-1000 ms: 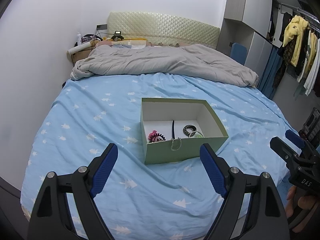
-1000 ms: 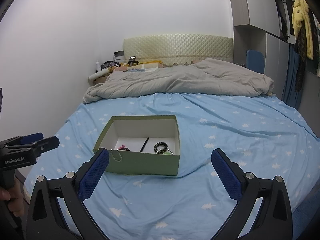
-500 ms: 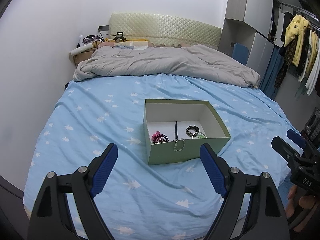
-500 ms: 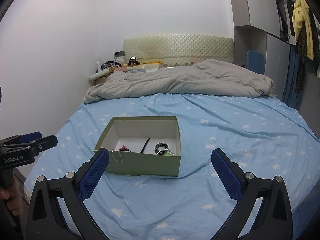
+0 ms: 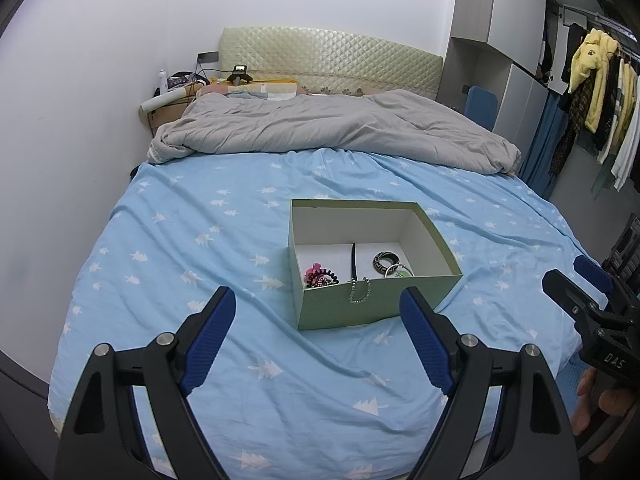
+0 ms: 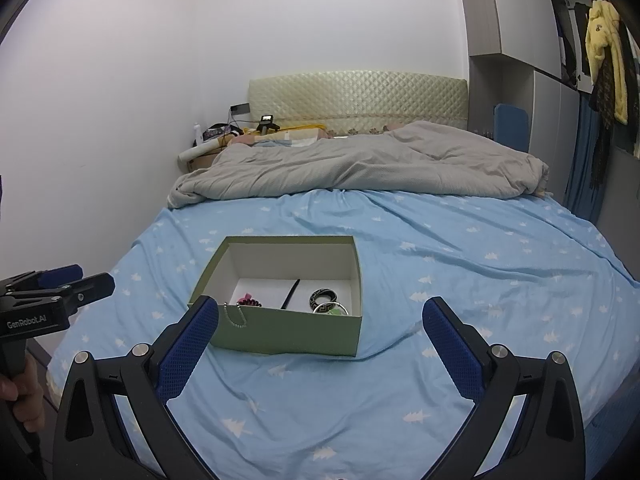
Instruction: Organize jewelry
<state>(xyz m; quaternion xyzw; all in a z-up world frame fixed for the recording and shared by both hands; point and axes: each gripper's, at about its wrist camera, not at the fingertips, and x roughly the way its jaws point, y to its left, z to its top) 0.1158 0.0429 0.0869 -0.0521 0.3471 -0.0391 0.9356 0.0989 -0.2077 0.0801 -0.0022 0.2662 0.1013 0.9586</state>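
At the far left, a white wall (image 5: pixel 80 80) runs alongside the bed. A cluttered bedside stand (image 5: pixel 168 104) sits against it by the quilted cream headboard (image 5: pixel 328 56). A grey duvet (image 5: pixel 320 132) lies bunched across the head of the bed, and below it spreads the light blue sheet (image 5: pixel 180 248) printed with small white trees.

The left gripper (image 5: pixel 316 344) hangs above the near part of the sheet, its blue-padded jaws spread wide with nothing between them, well short of the box. In the right wrist view the same tool shows at the left edge, gripped by a hand (image 6: pixel 22 396).

Near the middle of the sheet stands the green box (image 5: pixel 340 312), open-topped with a white inside. On its floor, from left to right, lie a pink and black hair tie (image 5: pixel 320 276), a thin black strip (image 5: pixel 353 258) that seems to divide the floor, a black patterned bangle (image 5: pixel 386 261) and a silver ring-shaped piece (image 5: pixel 396 270) touching something green. A silver bead chain (image 5: pixel 360 290) drapes over the near wall and hangs down outside it.

The right gripper (image 6: pixel 320 340) hovers over the sheet just in front of the box, jaws likewise released and empty. In the left wrist view it appears at the right edge, a hand (image 5: pixel 600 404) on its handle.

On the far right stand grey wardrobes (image 5: pixel 512 40), a blue chair back (image 5: pixel 480 108), and clothes on a rail, among them a yellow fleece jacket (image 5: pixel 596 76).
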